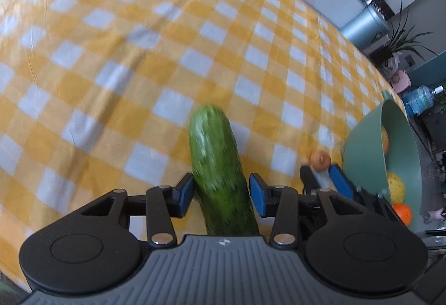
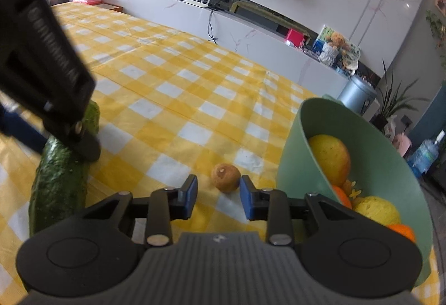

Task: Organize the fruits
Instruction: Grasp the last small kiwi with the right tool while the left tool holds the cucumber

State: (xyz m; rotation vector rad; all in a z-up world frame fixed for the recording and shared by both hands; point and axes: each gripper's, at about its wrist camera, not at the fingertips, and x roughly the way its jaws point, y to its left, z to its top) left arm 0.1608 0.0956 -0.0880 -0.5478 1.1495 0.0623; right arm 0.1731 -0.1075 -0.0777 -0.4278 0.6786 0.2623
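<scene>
Your left gripper (image 1: 221, 195) had its 2 blue pads around the cucumber (image 1: 217, 165), the left pad touching it and a slight gap showing at the right pad, so I cannot tell whether it was gripped. Your right gripper (image 2: 218, 195) stood open, its tips flanking a small brown fruit (image 2: 225, 177) on the checked tablecloth (image 2: 172, 98). The green bowl (image 2: 295, 149), just right of it, held yellow and orange fruits (image 2: 330, 158).

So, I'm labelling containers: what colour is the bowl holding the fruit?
Sage green bowl, clearest in the right wrist view.
</scene>
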